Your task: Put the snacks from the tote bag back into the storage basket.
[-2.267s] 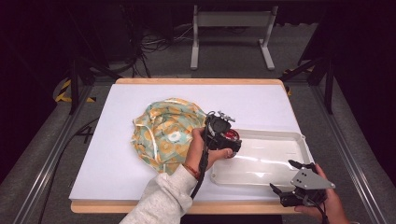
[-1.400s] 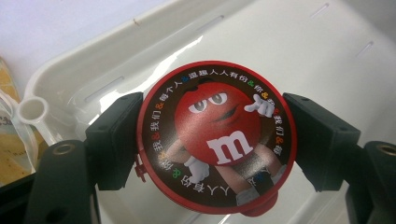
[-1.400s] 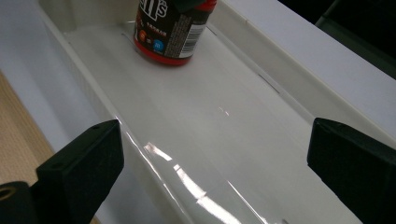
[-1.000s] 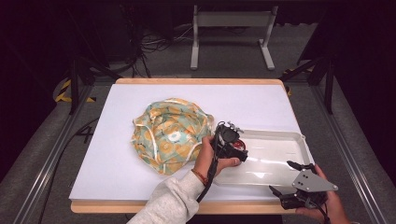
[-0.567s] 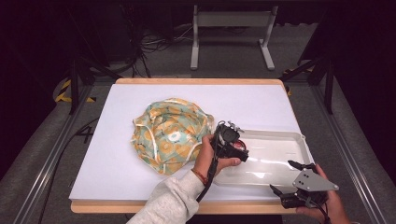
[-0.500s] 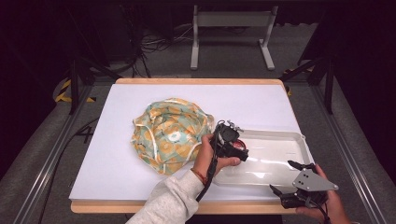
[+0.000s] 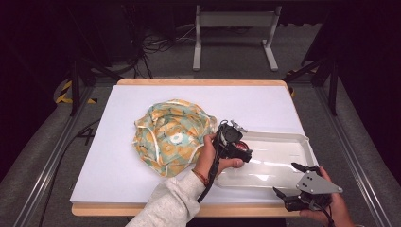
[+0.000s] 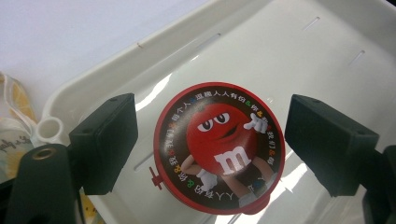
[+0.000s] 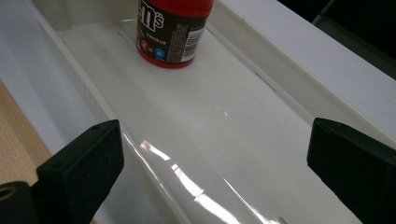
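A red round candy can (image 8: 219,147) with a cartoon lid stands upright in the left end of a white plastic tray (image 7: 283,161). My left gripper (image 7: 235,142) points down over the can. Its jaws have just been opening: in the left gripper view the left gripper (image 8: 217,140) has the can between its pads, which stand clear of the lid on both sides. My right gripper (image 7: 288,178) waits open at the tray's near right corner. In the right gripper view the right gripper (image 9: 217,172) looks along the tray floor (image 9: 201,130) toward the can (image 9: 173,30) with nothing between its jaws.
A crumpled patterned cloth bundle (image 7: 172,137) in orange and green lies left of the tray, close to the left hand. Both rest on a white mat (image 7: 255,101) over a wooden table. A metal stand and cables lie on the floor beyond.
The left hand shifted a little to the right from the cloth bundle's edge to the tray's left end, then stayed there. The right hand has not moved.
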